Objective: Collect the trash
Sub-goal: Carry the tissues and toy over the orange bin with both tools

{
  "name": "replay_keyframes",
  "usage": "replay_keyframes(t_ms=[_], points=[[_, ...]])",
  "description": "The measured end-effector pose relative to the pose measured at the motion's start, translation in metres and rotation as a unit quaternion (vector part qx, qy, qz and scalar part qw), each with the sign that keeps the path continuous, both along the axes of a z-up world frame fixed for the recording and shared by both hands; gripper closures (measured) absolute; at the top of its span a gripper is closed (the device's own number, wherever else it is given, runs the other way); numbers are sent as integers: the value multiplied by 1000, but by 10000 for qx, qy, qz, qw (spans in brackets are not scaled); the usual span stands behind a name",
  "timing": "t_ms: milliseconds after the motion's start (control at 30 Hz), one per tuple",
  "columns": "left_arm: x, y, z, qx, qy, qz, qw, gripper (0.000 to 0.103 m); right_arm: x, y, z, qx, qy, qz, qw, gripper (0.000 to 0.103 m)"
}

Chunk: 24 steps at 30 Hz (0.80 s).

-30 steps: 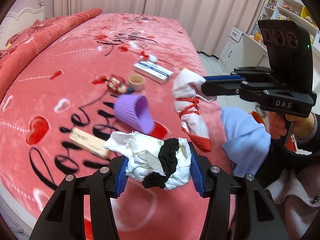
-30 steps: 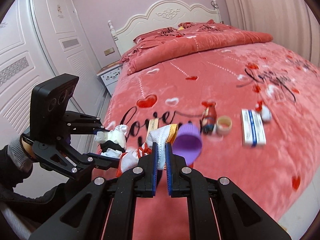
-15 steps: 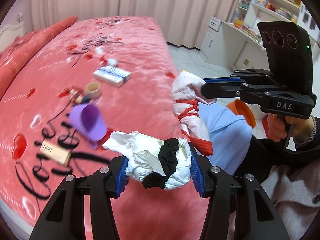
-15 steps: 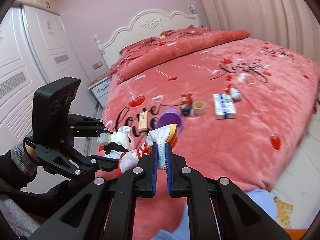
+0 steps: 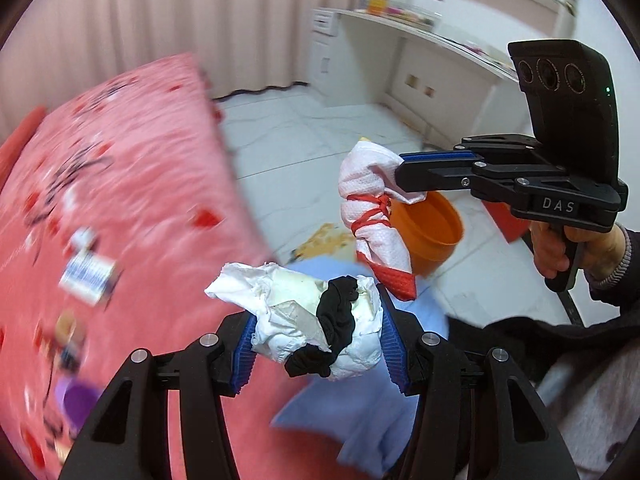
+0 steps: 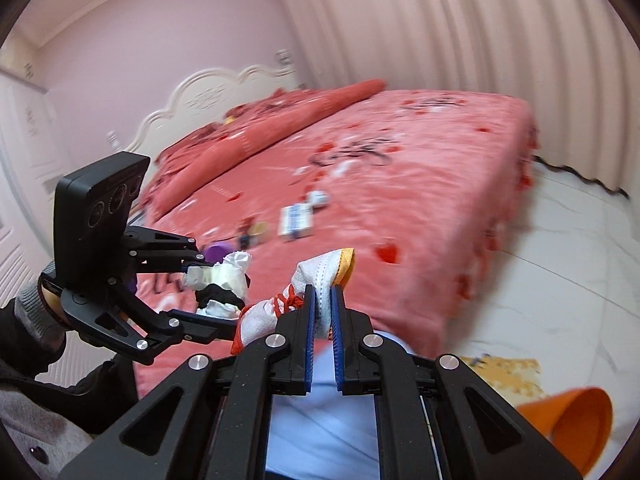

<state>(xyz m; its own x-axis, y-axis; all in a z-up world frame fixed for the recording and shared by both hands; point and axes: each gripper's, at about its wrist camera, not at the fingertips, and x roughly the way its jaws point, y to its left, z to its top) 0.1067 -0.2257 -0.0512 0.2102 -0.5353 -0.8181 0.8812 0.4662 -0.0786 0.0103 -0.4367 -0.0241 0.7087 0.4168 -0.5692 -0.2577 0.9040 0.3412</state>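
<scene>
My left gripper [image 5: 320, 344] is shut on a crumpled white tissue wad with a black band [image 5: 316, 320], held in the air off the bed's edge; it also shows in the right wrist view [image 6: 218, 284]. My right gripper [image 6: 322, 312] is shut on a white cloth bundle tied with red string [image 6: 276, 310], which hangs from its fingers in the left wrist view [image 5: 370, 216]. An orange bin [image 5: 430, 236] stands on the floor just behind and below the bundle, and shows at the lower right of the right wrist view [image 6: 576, 420].
The pink bed [image 6: 400, 184] carries a blue-white box [image 6: 296, 218], a purple cup [image 6: 218, 250], a tape roll and other small items. White tiled floor [image 5: 320, 144] lies past the bed. A white desk with shelves [image 5: 420, 60] stands at the back. My blue-clad knee [image 5: 360, 412] is below the grippers.
Both grippers have swung right, away from the bed and toward the floor, still holding their loads. The orange bin is now in full view behind the cloth bundle.
</scene>
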Motion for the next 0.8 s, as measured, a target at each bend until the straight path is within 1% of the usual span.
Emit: replay_keyframes(t_ms=[133, 333, 533, 800], points=[[-1, -47, -4, 5, 46, -494, 9988, 49, -19, -46, -3, -8, 45, -491, 9988, 95], [-7, -117, -16, -1, 186, -1163, 9930, 49, -51, -112, -11, -100, 144, -1192, 9927, 95], [-11, -170, -28, 12, 331, -1576, 9869, 49, -78, -172, -26, -155, 316, -1855, 9820, 95], [-14, -223, -58, 205, 643, -1990, 9777, 49, -101, -238, -64, -155, 720, -2520, 9649, 95]])
